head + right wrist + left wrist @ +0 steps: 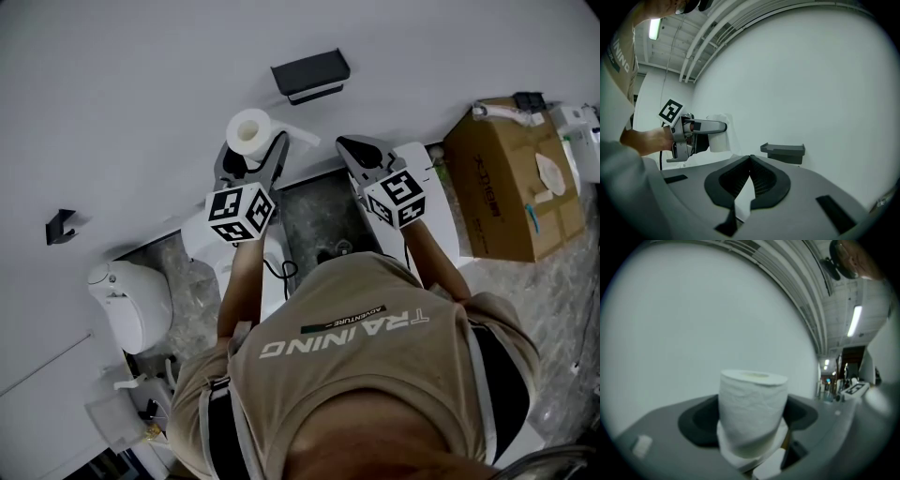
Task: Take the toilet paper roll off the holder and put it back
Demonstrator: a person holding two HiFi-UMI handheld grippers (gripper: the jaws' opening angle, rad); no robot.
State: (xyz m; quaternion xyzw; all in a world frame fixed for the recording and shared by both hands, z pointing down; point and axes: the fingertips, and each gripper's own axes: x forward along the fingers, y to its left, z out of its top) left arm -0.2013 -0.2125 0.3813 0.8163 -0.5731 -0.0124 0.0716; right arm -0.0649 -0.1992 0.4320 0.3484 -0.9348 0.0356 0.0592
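Note:
A white toilet paper roll (248,131) is held off the wall, upright between the jaws of my left gripper (251,155), which is shut on it. In the left gripper view the roll (752,408) fills the space between the dark pads, with a loose tail below it. The dark empty holder (309,75) is fixed on the white wall, up and to the right of the roll. My right gripper (354,147) hangs below the holder, shut with nothing in it. The right gripper view shows its tips (751,157) touching, the holder (783,152) beyond, and the left gripper (705,133) with the roll (719,139).
A cardboard box (511,178) stands on the floor at the right. A white toilet (131,300) sits at the lower left, below a small black wall hook (61,227). The person's torso fills the bottom of the head view.

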